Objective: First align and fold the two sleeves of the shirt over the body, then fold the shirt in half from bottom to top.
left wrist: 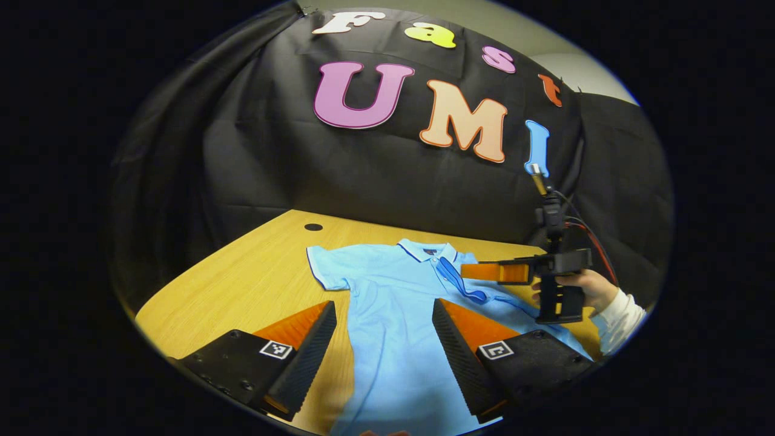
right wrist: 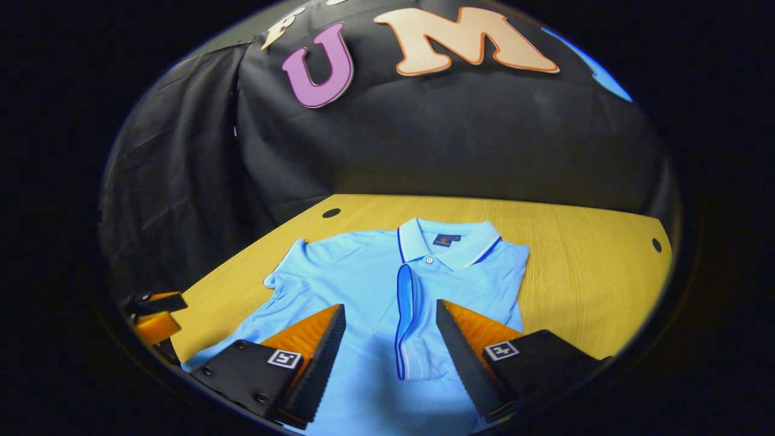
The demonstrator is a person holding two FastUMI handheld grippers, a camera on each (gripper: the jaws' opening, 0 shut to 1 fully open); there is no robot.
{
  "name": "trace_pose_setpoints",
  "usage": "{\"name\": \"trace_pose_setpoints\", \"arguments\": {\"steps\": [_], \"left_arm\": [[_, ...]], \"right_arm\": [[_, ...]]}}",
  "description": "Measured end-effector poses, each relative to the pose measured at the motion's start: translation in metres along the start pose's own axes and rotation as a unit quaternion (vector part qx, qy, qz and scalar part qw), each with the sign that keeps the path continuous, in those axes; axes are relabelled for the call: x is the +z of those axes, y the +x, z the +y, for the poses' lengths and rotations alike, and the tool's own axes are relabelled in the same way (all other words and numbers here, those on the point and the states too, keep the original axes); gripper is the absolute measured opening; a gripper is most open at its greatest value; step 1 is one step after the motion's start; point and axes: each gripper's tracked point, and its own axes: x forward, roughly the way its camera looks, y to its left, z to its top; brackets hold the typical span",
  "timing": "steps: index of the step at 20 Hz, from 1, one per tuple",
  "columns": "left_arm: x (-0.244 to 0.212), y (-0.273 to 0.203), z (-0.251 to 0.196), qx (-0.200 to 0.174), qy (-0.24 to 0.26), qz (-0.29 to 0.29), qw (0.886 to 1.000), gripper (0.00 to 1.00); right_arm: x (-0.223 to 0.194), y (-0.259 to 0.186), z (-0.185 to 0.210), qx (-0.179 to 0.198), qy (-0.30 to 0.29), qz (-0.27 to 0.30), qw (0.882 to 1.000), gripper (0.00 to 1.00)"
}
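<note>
Left gripper view: you are holding the left gripper (left wrist: pixel 382 351) above the shirt (left wrist: pixel 393 315) with its jaws spread wide, nothing between them, lower body of the shirt showing in the gap. The shirt is lying flat, front up, on the desk (left wrist: pixel 242 284), collar (left wrist: pixel 427 249) pointing to the desk's far edge by the booth wall. One short sleeve (left wrist: pixel 327 266) is lying spread out toward the far-left corner, where a cable hole (left wrist: pixel 313 227) is sitting; it is not yet folded in. The right gripper (left wrist: pixel 484 270) is hovering over the shirt's other shoulder, held by a hand (left wrist: pixel 584 289) in a white sleeve; whether those jaws are apart or together is too edge-on to tell here.

Right gripper view: you are keeping the right gripper (right wrist: pixel 390 348) over the chest, its jaws wide apart, grasping nothing. Between them a sleeve with dark trim (right wrist: pixel 407 327) is lying already turned in over the body, its edge running down from the collar button, so this side looks done. The opposite sleeve (right wrist: pixel 290 266) is lying out flat toward the desk's left edge. Part of the left gripper (right wrist: pixel 154 315) is showing at the near-left edge.

Judgement: both grippers are hanging free because one sleeve fold is finished and the other sleeve wants pinching next; the bottom-to-top fold is not yet begun.
</note>
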Motion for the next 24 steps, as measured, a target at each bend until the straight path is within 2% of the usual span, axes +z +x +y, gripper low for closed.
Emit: {"name": "trace_pose_setpoints", "arguments": {"steps": [1,5,7,11,15,20,24], "left_arm": [[0.003,0.007,0.004,0.003,0.009,0.0,1.0,0.95],[0.003,0.039,0.008,-0.003,0.024,0.027,0.999,0.95],[0.004,0.056,0.014,0.003,0.026,0.038,0.999,0.95],[0.02,0.094,0.037,0.034,0.069,0.033,0.996,0.95],[0.017,0.132,0.054,0.047,0.047,0.051,0.996,0.94],[-0.003,0.171,0.089,0.081,0.016,0.082,0.993,0.95],[-0.016,0.19,0.105,0.095,0.029,0.111,0.989,0.95]], "right_arm": [[0.007,-0.012,0.002,0.001,-0.007,-0.014,1.0,0.98],[0.019,-0.066,0.0,0.001,-0.016,-0.056,0.998,0.98],[0.015,-0.093,-0.007,-0.01,-0.012,-0.071,0.997,0.98],[0.01,-0.148,-0.029,-0.044,-0.008,-0.106,0.993,0.98],[-0.002,-0.197,-0.053,-0.082,0.013,-0.119,0.989,0.98],[-0.004,-0.249,-0.079,-0.135,0.025,-0.152,0.979,0.98],[-0.018,-0.269,-0.093,-0.168,0.026,-0.149,0.974,0.98]]}}
